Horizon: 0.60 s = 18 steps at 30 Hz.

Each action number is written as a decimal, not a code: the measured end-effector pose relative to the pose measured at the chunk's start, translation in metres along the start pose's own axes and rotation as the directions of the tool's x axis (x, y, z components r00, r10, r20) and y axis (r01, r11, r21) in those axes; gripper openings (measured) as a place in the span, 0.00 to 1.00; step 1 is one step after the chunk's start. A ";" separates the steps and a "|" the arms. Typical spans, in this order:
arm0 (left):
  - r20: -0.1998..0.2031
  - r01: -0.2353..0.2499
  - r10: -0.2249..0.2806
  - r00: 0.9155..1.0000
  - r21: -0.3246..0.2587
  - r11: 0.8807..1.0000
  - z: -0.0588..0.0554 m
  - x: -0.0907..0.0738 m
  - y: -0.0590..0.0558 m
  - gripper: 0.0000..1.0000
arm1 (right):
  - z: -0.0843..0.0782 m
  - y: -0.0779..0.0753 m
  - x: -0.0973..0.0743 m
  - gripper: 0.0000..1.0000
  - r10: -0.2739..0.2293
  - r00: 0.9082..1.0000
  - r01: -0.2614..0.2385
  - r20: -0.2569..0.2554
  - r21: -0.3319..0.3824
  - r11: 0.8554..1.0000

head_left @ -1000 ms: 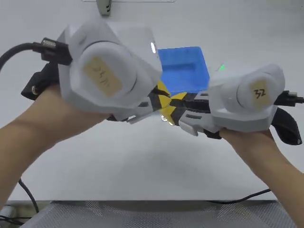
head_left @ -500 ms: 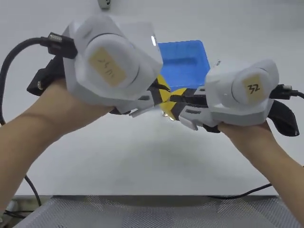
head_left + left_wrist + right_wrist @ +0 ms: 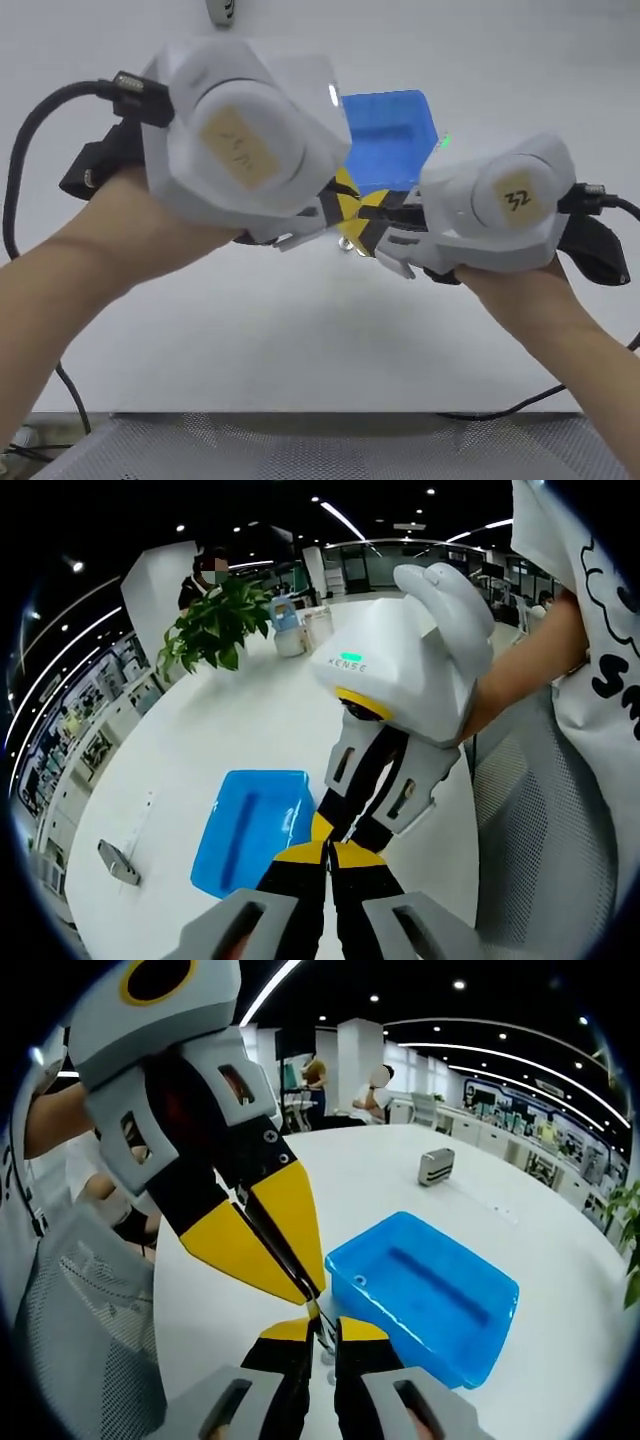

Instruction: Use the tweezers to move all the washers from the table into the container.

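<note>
change: both grippers have closed in on each other, I see
left gripper: clamped on tweezers
right gripper: narrow, pinching tweezers tips
washer: by tips, just short of container near edge; drop looks close

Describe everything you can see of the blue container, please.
The blue container is a shallow rectangular tray, open at the top, made of what looks like glossy, slightly translucent plastic. It has rounded corners, a thick rim and a long narrow recess along its floor. It sits flat and upright on the white table. In the head view its near edge is hidden. Nothing besides the table visibly touches it.
</note>
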State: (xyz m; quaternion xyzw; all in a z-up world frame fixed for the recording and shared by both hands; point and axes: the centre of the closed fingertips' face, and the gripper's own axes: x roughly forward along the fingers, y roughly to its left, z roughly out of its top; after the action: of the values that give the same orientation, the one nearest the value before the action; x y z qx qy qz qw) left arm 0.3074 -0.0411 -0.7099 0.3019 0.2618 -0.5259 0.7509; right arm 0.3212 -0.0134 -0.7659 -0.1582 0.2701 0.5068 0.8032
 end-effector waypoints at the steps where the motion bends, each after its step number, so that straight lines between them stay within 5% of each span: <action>1: 0.001 -0.001 0.001 1.000 0.000 1.000 0.001 -0.002 0.000 0.00 | 0.003 0.000 -0.002 0.03 0.000 1.000 0.000 0.006 -0.002 1.000; 18: 0.020 -0.059 0.058 0.998 0.065 0.996 0.027 -0.034 0.016 0.00 | 0.050 -0.003 -0.023 0.03 -0.007 0.996 0.012 0.087 -0.056 0.998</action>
State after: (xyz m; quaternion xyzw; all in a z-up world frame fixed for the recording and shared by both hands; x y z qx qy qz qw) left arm 0.3146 -0.0349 -0.6647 0.3292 0.2287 -0.5147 0.7578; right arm 0.3294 -0.0047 -0.7124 -0.1598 0.2201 0.5167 0.8118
